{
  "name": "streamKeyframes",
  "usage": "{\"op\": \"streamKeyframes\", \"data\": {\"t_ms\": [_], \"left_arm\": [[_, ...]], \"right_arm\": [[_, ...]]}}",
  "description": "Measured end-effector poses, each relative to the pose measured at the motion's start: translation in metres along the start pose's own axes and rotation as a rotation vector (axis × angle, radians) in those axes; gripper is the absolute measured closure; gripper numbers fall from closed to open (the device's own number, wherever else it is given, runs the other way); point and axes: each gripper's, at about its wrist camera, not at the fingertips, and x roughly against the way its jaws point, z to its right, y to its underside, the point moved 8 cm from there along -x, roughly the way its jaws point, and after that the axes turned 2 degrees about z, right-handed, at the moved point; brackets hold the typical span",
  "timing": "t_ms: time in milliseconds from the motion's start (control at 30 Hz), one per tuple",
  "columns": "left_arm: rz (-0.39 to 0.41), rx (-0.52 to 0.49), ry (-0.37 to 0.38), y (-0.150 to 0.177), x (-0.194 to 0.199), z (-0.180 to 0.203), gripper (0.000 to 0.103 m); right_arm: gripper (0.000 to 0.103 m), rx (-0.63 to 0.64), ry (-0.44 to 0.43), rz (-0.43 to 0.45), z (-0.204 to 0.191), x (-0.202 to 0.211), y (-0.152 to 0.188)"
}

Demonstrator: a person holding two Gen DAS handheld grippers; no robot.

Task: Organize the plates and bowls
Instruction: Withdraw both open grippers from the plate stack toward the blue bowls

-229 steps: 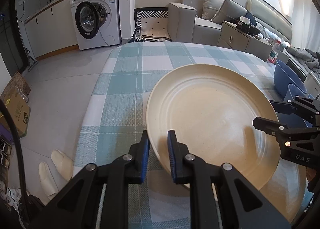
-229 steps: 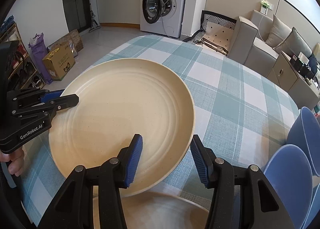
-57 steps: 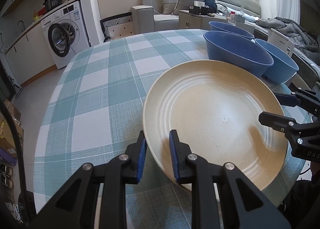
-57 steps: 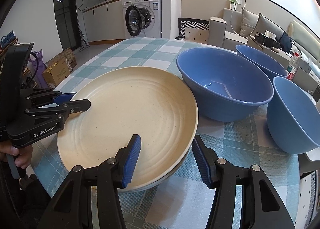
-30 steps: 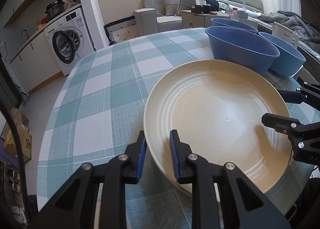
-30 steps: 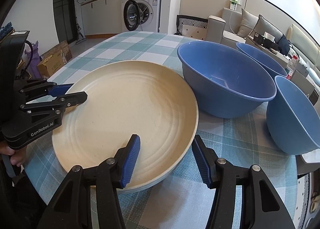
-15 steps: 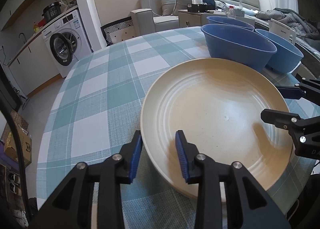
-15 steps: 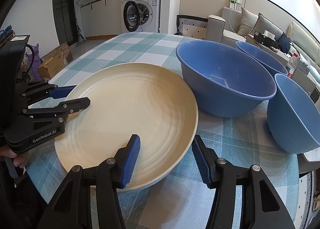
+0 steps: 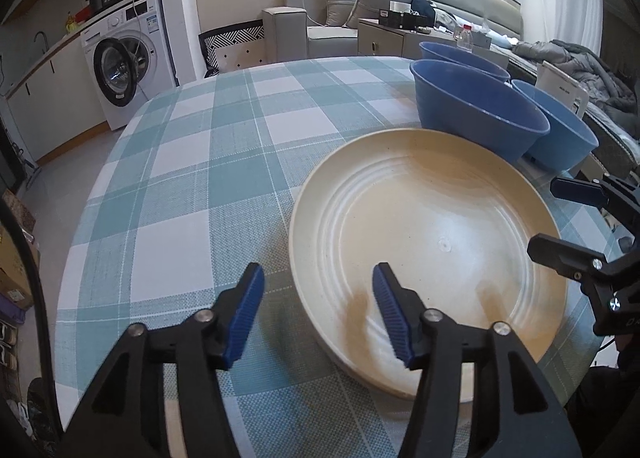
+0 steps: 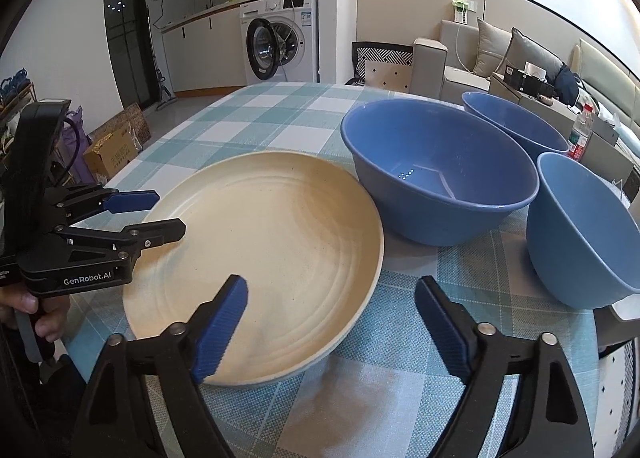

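Note:
A wide cream plate [image 9: 424, 242] [image 10: 260, 242] lies flat on the checked tablecloth; a second cream rim seems to show under its near edge. My left gripper [image 9: 318, 290] [image 10: 166, 214] straddles the plate's left rim. Its jaws are opening and the pads stand clear of the rim. My right gripper [image 10: 332, 294] [image 9: 560, 222] straddles the opposite rim, one finger over the plate and one over the cloth. Its jaws are opening too, touching nothing. Three blue bowls stand just beyond the plate: a large one [image 10: 436, 174] [image 9: 476, 110], one behind it [image 10: 512, 122], and one to the right [image 10: 580, 226].
The round table [image 9: 200, 162] has open cloth on its far left half. Its edge runs close behind both grippers. A white box [image 9: 560, 90] sits by the bowls. A hand [image 10: 36, 314] holds the left gripper. A washing machine and a sofa stand far back.
The left jaws, pinched on the plate's rim a second ago, have spread wide and let it go. The right jaws have widened too. The plate now rests flat.

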Motion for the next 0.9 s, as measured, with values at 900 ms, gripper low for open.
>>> {"op": "streamKeyframes", "data": {"t_ms": [900], "left_arm": [[0.137, 0.068, 0.106, -0.052, 0.04, 0.024, 0.0]], "right_arm": [[0.001, -0.059, -0.023, 0.145, 0.031, 0.078, -0.037]]}}
